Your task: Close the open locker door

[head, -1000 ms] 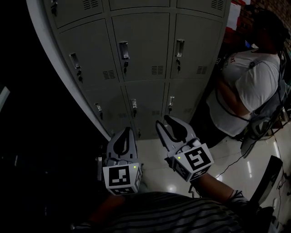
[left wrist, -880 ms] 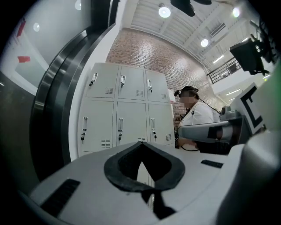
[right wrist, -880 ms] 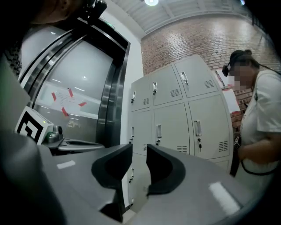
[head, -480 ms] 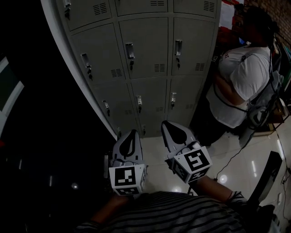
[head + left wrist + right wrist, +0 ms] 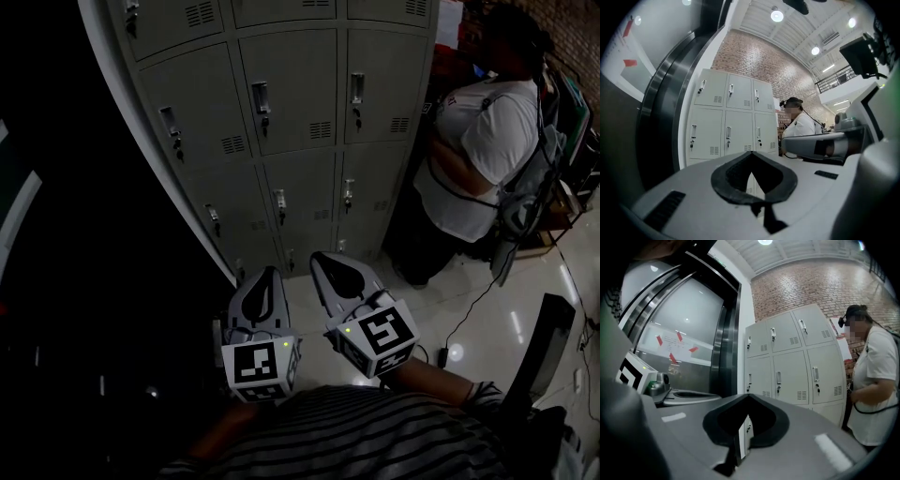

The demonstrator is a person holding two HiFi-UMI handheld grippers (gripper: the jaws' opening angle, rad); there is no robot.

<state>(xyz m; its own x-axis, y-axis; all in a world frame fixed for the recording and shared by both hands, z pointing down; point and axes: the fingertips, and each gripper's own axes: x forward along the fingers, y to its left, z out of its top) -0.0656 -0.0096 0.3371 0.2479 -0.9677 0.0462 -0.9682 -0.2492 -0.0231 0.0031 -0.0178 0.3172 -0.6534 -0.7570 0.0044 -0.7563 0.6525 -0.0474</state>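
Observation:
A bank of grey lockers (image 5: 291,94) stands ahead, and every door I can see lies flush and closed. The lockers also show in the left gripper view (image 5: 726,112) and in the right gripper view (image 5: 792,362). My left gripper (image 5: 265,274) is held low in front of the bottom row, apart from the doors, its jaws shut with nothing between them (image 5: 751,153). Beside it on the right, my right gripper (image 5: 319,258) is also shut and empty (image 5: 747,396). Neither one touches a locker.
A person in a white shirt (image 5: 478,150) stands at the lockers' right end, wearing a harness with straps. A cable (image 5: 469,319) trails over the glossy floor. A dark slanted board (image 5: 542,342) stands at the lower right. A dark curved wall (image 5: 94,234) runs along the left.
The right gripper's jaws have closed from partly open to shut. Both grippers have drifted slightly left, and the lockers have shifted a little in the head view.

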